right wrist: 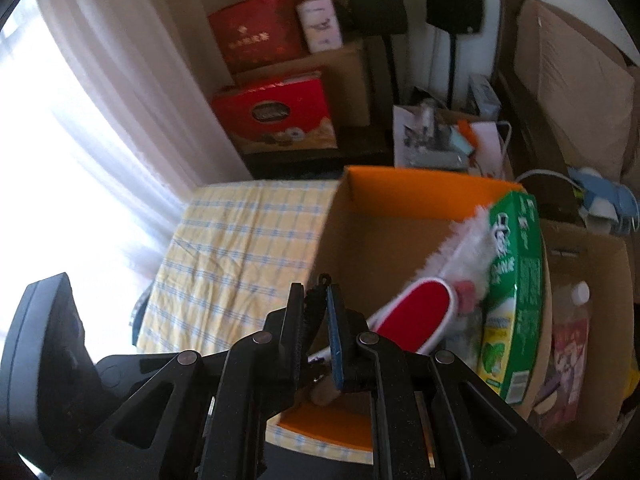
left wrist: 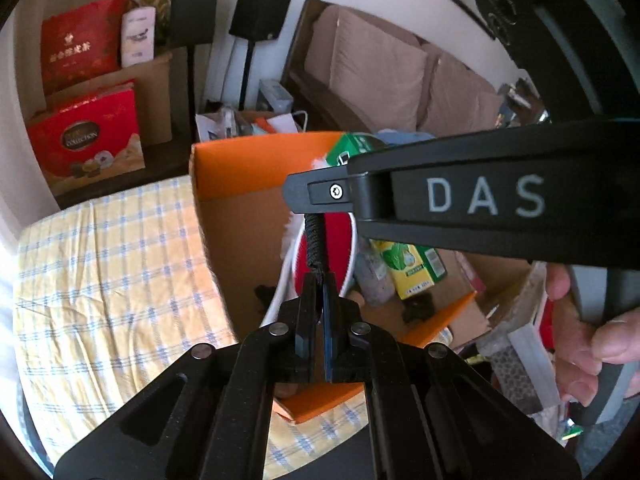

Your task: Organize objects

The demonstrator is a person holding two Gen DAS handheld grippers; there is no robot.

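Judging from how things lay, the tidying was well under way but not finished. The table (right wrist: 224, 240), spread with a yellow checked cloth, carried a big cardboard box (right wrist: 352, 240) with orange flaps at its right edge, and the cloth to the left of the box lay bare. Inside the box, against its right wall, stood a green carton (right wrist: 516, 280) on end, with a white fluffy thing (right wrist: 468, 248) leaning beside it and a red, white-rimmed piece (right wrist: 416, 316) slanting toward the near wall. Further bits lay on the box floor in the left wrist view, among them a yellow-green packet (left wrist: 412, 268); a second open box (right wrist: 588, 304) to the right held a clear bottle and a printed packet.

A black braided cord (left wrist: 318, 240) hung above the box, stretched taut between the two claws. The left gripper (left wrist: 320, 292) was clamped shut on its lower end. The right gripper (right wrist: 316, 304) was pinched nearly shut on the other end.

The cord was not yet put away; lowering and releasing it into the box looked like the remaining step, and its slackness could let it snag on a flap.
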